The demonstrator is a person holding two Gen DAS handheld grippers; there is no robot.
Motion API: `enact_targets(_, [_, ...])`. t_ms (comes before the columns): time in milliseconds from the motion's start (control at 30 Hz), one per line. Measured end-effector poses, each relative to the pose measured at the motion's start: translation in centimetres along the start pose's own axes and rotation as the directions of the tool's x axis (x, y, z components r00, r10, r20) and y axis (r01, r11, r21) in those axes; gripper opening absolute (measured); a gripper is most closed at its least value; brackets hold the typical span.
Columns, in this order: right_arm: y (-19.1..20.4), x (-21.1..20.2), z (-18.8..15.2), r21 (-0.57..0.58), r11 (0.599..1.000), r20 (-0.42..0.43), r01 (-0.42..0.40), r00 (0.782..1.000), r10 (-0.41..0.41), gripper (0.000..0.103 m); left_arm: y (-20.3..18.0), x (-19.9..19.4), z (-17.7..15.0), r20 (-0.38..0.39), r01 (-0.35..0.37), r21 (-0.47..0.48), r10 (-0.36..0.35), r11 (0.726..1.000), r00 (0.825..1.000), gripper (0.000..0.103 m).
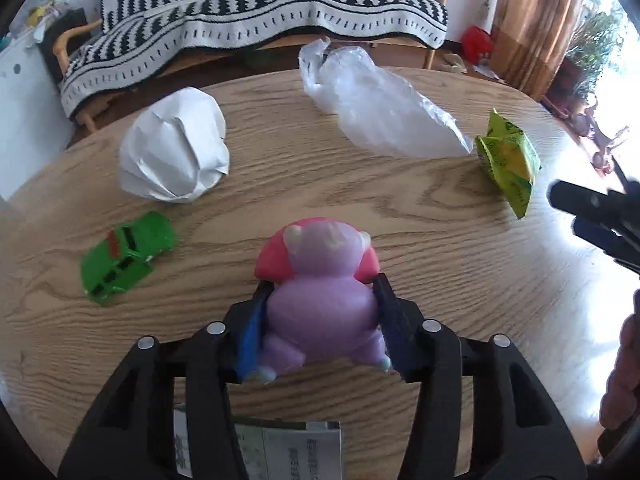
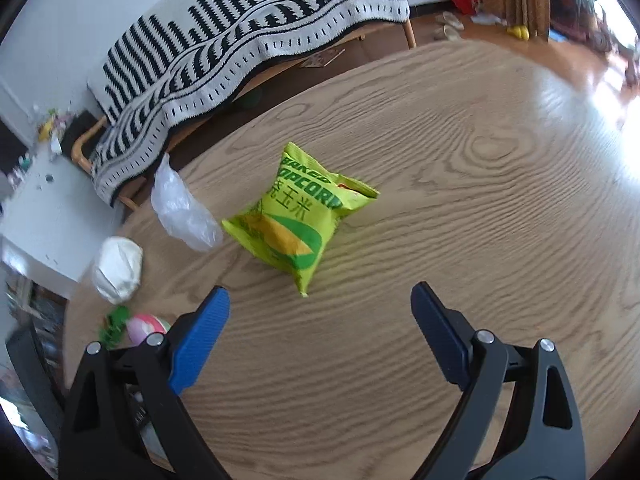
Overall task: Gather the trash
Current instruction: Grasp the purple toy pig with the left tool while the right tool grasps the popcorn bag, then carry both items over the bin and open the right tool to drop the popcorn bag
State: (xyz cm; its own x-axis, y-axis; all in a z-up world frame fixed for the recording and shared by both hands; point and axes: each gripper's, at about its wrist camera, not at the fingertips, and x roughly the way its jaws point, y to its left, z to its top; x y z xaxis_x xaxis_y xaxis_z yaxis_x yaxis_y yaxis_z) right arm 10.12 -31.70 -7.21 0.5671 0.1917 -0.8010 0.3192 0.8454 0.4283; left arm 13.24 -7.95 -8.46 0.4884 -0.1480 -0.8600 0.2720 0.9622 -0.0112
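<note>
The left gripper (image 1: 322, 300) is clamped on a purple and pink toy figure (image 1: 320, 284) standing near the table's (image 1: 400, 208) near edge, both pads pressed to its sides. The right gripper (image 2: 320, 312) hangs with jaws wide apart and nothing between them, just short of the green popcorn bag (image 2: 298, 220) lying mid-table. A clear plastic bag (image 1: 376, 108) lies by the far edge, touching the popcorn bag. A crumpled white paper (image 1: 176, 148) and a green toy car (image 1: 126, 258) sit toward the left edge.
</note>
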Motion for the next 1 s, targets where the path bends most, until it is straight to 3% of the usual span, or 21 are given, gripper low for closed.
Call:
enact_targets(300, [0.3,2.7,2.9,0.135,0.989,-0.024,-0.065,0.997,0.068,0.089,-0.4,-3.5,0.5,0.079,0.015,0.002,-0.015,1.0,0.997,0.046])
enact_targets(533, [1.1,5.1,5.4,0.161,0.987,-0.047,-0.025,0.998,0.033,0.089,-0.6,-4.3,0.6,0.085,0.028,0.013,-0.029,1.0,0.996,0.046])
enact_targets(633, [2.0,5.7,5.6,0.104,0.994,-0.054,0.021,0.998,-0.015,0.072,-0.5,-4.4,0.7,0.085,0.033,0.016,-0.034,0.999,0.996,0.046])
enact_targets(667, [2.3,5.9,5.7,0.087,0.996,-0.061,0.032,0.998,-0.027,0.052,-0.4,-4.4,0.7,0.085,0.034,0.015,-0.035,0.999,0.996,0.046])
enact_targets(700, [2.5,5.8,5.4,0.069,0.997,-0.064,0.034,0.998,-0.029,0.048,-0.4,-4.5,0.7,0.084,0.034,0.015,-0.036,0.999,0.996,0.046])
enact_targets(867, [3.4,3.4,3.3,-0.07,0.995,-0.04,0.074,0.996,-0.077,0.046,-0.6,-4.8,0.8,0.09,0.047,0.001,-0.047,0.999,0.995,0.046])
enact_targets(1000, [2.0,0.3,1.0,-0.133,0.986,-0.029,0.103,0.994,-0.108,0.046,-1.9,-5.6,0.8,0.098,0.079,0.008,-0.079,0.997,0.992,0.046])
